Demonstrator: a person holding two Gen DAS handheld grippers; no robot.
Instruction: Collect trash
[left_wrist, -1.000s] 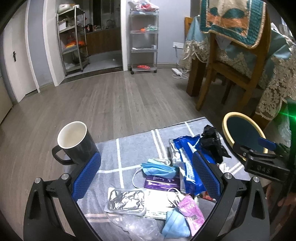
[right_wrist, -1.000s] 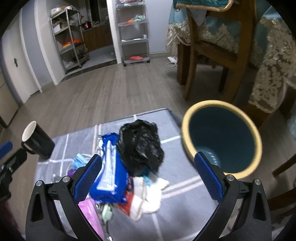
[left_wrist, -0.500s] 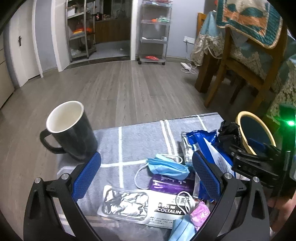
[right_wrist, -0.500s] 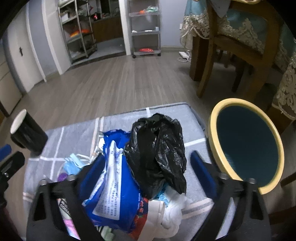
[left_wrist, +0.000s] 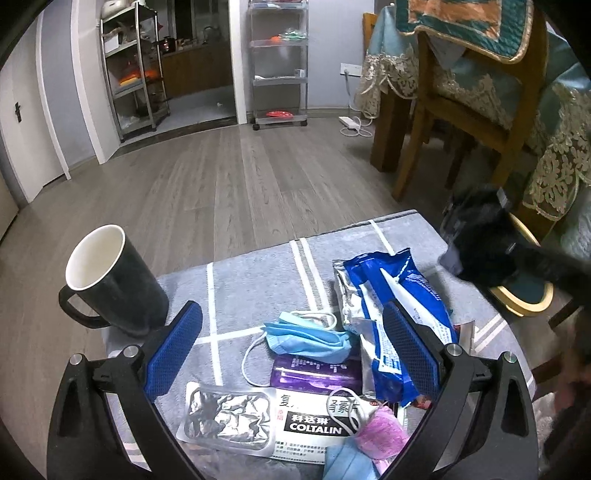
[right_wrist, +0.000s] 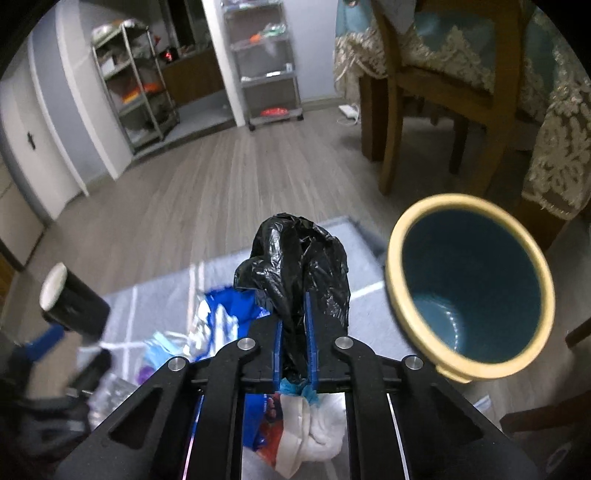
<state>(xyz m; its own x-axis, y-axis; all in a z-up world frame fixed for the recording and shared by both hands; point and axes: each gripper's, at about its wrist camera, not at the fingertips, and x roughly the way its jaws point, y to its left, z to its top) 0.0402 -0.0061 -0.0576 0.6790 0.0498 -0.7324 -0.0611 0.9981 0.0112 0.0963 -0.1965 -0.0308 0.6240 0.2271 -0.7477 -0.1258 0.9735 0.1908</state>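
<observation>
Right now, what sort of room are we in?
Probably a home dining area: a wooden chair by a lace-trimmed tablecloth, wood-look floor, and metal storage shelves towards what may be a kitchen.

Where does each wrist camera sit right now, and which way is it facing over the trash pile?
Left wrist: on the left gripper, angled down at the grey cloth; shows its open blue pads over the face mask.
Right wrist: on the right gripper, angled down toward the bin; shows its fingers, just closed on the black bag.
Shared: black mug, blue wrapper, bin, shelving.
</observation>
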